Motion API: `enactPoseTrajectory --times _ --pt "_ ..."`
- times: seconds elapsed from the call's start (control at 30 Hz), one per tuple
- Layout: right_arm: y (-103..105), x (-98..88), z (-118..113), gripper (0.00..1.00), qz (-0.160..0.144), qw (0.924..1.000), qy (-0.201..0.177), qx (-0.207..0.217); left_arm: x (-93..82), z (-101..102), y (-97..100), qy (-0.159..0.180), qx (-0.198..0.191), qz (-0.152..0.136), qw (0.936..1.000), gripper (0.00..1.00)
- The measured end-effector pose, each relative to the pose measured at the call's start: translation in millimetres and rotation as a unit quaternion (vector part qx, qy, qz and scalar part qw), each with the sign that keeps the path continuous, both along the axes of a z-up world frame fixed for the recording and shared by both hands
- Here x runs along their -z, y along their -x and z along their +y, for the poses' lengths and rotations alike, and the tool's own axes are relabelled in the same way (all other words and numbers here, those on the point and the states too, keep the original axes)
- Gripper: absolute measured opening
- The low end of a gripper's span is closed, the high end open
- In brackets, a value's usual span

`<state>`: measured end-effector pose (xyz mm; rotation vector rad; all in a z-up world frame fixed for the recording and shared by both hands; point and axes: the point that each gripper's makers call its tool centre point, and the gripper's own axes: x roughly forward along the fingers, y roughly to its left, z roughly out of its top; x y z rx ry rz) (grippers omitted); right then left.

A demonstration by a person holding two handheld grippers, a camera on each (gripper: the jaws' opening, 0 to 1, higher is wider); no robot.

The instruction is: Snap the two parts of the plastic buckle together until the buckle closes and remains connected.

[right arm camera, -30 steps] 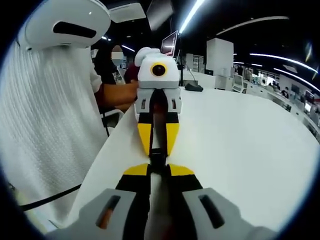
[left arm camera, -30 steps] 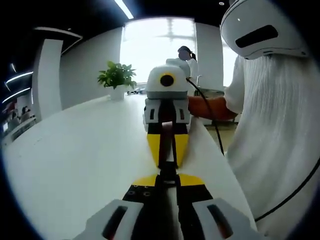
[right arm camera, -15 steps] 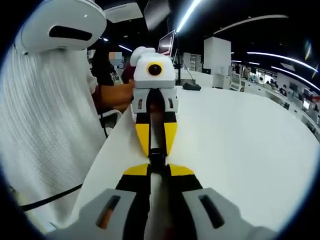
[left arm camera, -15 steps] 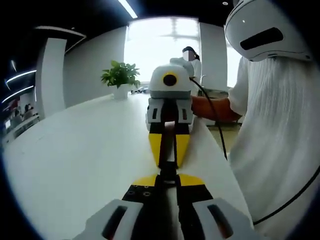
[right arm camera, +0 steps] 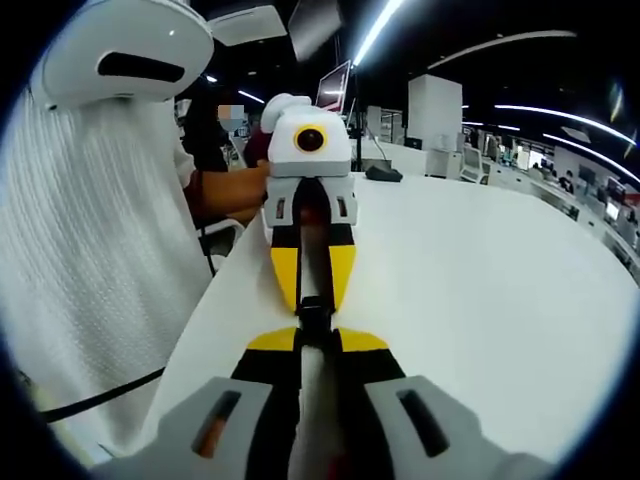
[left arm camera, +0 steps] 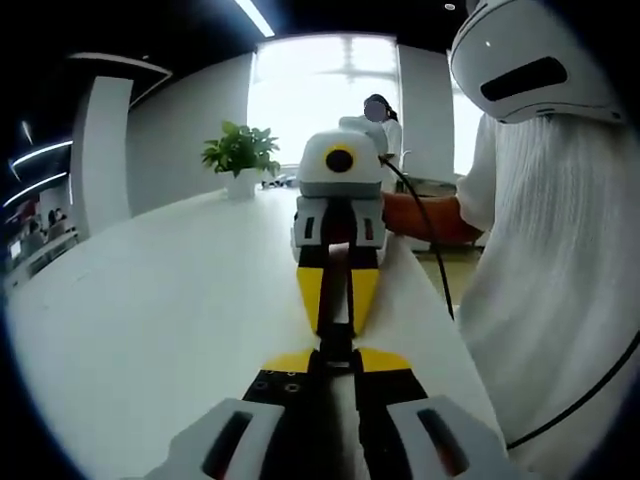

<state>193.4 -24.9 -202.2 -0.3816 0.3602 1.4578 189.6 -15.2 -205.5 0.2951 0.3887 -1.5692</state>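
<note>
Black buckle (left arm camera: 337, 343) sits clamped between both claws, left (left arm camera: 337, 362) and right (right arm camera: 313, 338), tip to tip.

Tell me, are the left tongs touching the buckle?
Touching. In the left gripper view, the left tongs are shut on the black buckle, which spans to the right tongs.

Yellow-and-black claw (left arm camera: 337, 352) tips, black buckle (left arm camera: 338, 338), white table (left arm camera: 150, 310), green potted plant (left arm camera: 238, 152).
</note>
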Motion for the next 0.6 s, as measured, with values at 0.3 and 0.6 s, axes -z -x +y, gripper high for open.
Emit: enactPoseTrajectory --times 0.3,0.6 --pt "0.3 0.0 0.0 0.12 0.0 1.0 -0.001 -0.001 0.1 -0.9 -1.6 0.005 -0.005 -0.002 1.0 0.19" --pt "0.3 -0.1 0.1 0.12 0.0 1.0 0.0 -0.002 -0.8 -1.5 -3.5 0.009 -0.009 -0.008 0.9999 0.32"
